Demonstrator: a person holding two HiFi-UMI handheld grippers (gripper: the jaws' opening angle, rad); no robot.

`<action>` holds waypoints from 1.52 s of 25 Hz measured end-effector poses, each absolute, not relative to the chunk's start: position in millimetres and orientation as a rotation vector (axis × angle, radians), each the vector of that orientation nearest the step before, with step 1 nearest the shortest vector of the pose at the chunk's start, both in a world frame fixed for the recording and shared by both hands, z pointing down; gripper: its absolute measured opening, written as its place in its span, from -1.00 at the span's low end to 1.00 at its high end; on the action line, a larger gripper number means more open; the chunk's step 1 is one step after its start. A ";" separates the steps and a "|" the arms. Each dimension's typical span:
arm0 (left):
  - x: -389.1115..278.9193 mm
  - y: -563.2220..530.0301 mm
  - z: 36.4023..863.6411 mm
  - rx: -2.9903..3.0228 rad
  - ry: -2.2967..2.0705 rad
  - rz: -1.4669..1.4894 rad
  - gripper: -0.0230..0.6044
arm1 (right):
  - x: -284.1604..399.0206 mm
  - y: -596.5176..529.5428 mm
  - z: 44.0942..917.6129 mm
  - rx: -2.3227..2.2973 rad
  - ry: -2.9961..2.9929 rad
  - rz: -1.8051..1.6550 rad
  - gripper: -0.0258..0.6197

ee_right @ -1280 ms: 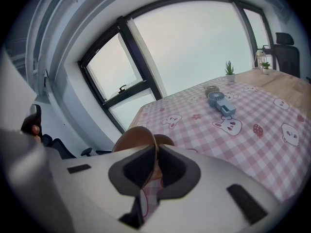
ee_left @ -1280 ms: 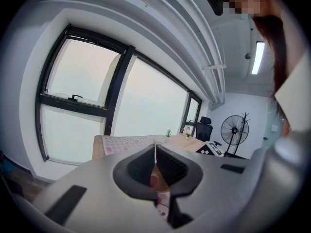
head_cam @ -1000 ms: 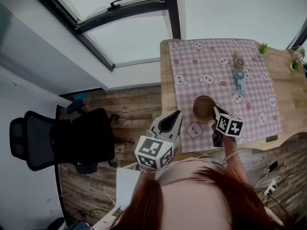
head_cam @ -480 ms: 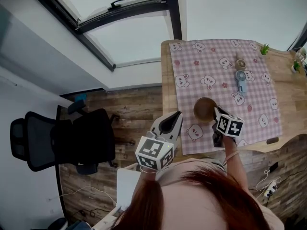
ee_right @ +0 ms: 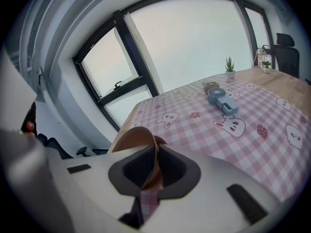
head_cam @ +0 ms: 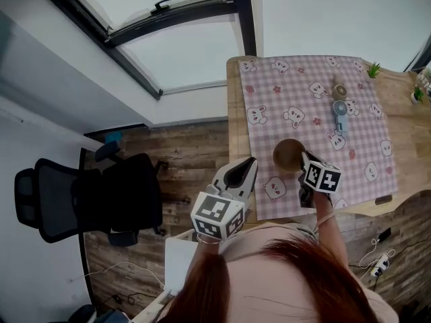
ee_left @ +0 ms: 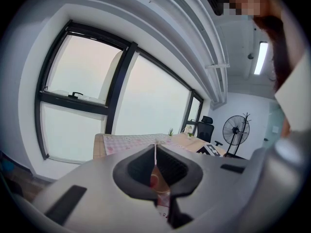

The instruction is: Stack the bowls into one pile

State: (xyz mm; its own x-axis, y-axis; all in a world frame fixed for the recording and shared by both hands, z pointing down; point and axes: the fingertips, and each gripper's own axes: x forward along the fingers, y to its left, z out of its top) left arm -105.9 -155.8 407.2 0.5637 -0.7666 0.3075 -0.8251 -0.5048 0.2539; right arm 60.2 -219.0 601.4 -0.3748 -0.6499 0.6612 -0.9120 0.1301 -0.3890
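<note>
Presently: one brown round bowl (head_cam: pixel 288 153), on or just above the pink checked bunny-print cloth (head_cam: pixel 303 106), toward the wooden tabletop's (head_cam: pixel 404 120) near edge. My right gripper (head_cam: pixel 304 161): fingers clenched on the bowl's near rim, the bowl lying just ahead. My left gripper (head_cam: pixel 248 165): fingers pressed together on nothing, beside the tabletop's left edge, farther from the bowl. No second bowl visible.

Matt bowl (head_cam: pixel 288 155), checked cloth (head_cam: pixel 303 99), wooden table (head_cam: pixel 404 113)
</note>
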 end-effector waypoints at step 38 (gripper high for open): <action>-106.7 -164.7 415.7 2.422 -1.271 0.239 -0.89 | 64.3 -223.2 616.3 1.515 -2.011 0.982 -0.79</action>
